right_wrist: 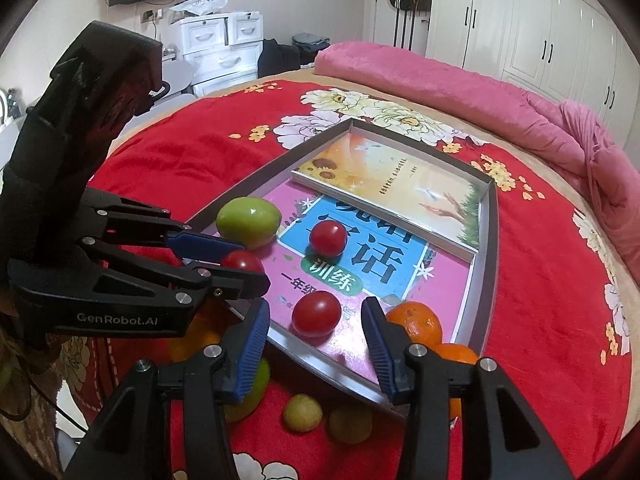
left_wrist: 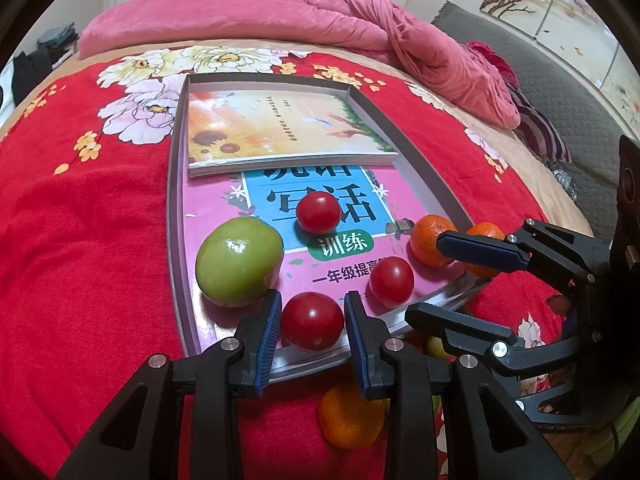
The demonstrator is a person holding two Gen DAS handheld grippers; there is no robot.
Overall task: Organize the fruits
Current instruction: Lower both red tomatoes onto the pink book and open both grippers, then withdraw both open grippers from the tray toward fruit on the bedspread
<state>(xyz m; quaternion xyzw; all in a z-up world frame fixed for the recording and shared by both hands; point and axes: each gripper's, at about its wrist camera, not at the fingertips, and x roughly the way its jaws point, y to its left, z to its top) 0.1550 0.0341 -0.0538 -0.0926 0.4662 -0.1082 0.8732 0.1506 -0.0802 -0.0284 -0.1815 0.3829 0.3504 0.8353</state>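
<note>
1. Fruit sits in a shallow tray (left_wrist: 176, 184) on a red floral bedspread (left_wrist: 80, 220): green apple (left_wrist: 239, 261) at the near-left, three tomatoes across the middle and front, one orange (left_wrist: 427, 240) inside by the right wall.
2. Front tomato (left_wrist: 313, 321) lies at the tray's near edge, between the left gripper's (left_wrist: 311, 320) blue pads (left_wrist: 267, 332).
3. Left gripper: pitched steeply down at the tray's near rim, jaws narrow. Pads are right at the tomato's sides, with a thin gap showing on each side; can't tell whether they press on it.
4. Right gripper (right_wrist: 316, 332): also pitched down, over the tray's near-right corner. Jaws apart, gripping nothing. A second tomato (right_wrist: 316, 314) lies in the gap ahead, clear of both pads.
5. The orange sits just beside the right gripper's right finger.
6. Outside the tray on the bedspread: more oranges and small yellow-green fruit (right_wrist: 303, 412) below the grippers.
7. Two books lie in the tray under the fruit; pink duvet (left_wrist: 360, 24) behind.
</note>
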